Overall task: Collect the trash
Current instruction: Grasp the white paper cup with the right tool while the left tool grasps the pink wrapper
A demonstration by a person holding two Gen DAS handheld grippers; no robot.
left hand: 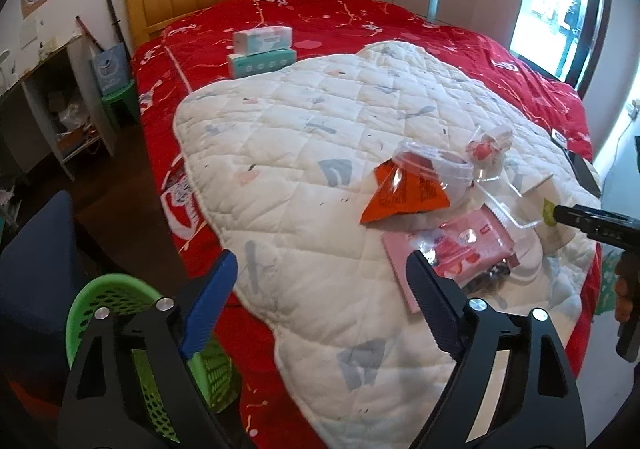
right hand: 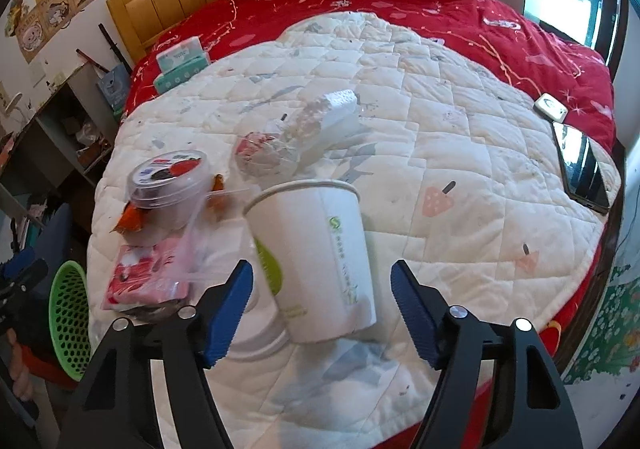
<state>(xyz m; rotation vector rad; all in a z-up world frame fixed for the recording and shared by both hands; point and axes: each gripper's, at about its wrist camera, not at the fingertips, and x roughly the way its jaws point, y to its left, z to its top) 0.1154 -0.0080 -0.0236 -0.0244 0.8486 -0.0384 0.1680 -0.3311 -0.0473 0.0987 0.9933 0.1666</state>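
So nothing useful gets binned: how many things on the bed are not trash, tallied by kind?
Tissue packs: 2
Dark-screened tablet or phone: 1
Small white device: 1
Total: 4

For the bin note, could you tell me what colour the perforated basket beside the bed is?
Green basket, clearest in the right wrist view.
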